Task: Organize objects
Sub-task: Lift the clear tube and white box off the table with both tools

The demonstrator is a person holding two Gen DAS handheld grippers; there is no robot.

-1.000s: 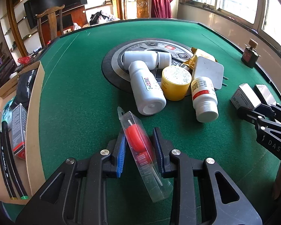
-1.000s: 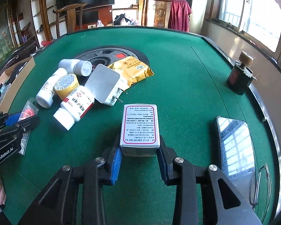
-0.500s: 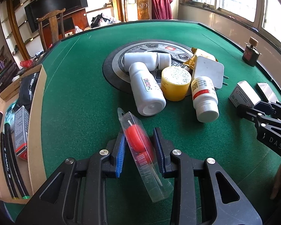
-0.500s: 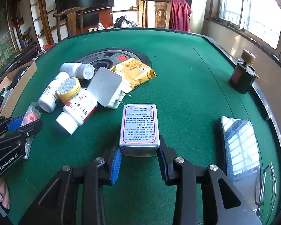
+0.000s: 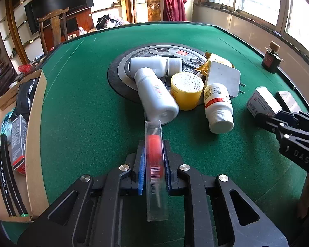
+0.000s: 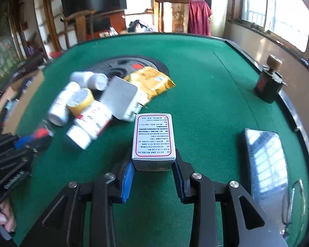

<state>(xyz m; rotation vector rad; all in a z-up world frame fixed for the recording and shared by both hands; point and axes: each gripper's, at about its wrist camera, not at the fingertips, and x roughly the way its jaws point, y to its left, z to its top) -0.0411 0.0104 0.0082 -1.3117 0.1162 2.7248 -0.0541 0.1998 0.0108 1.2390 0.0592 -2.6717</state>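
left gripper (image 5: 153, 162) clamped on clear pack (image 5: 154, 164), lower centre, long axis pointing up-frame | cardboard box (image 5: 34, 144) at left edge, nearer this hand | right gripper (image 6: 152, 176) holding white carton (image 6: 153, 140), centre

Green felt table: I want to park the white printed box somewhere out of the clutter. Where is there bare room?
Bare felt lies between the white printed box and the dark corked bottle, and past the round centre panel to the far rim. Crowded: the centre, with white bottles, yellow jar and yellow pouch.
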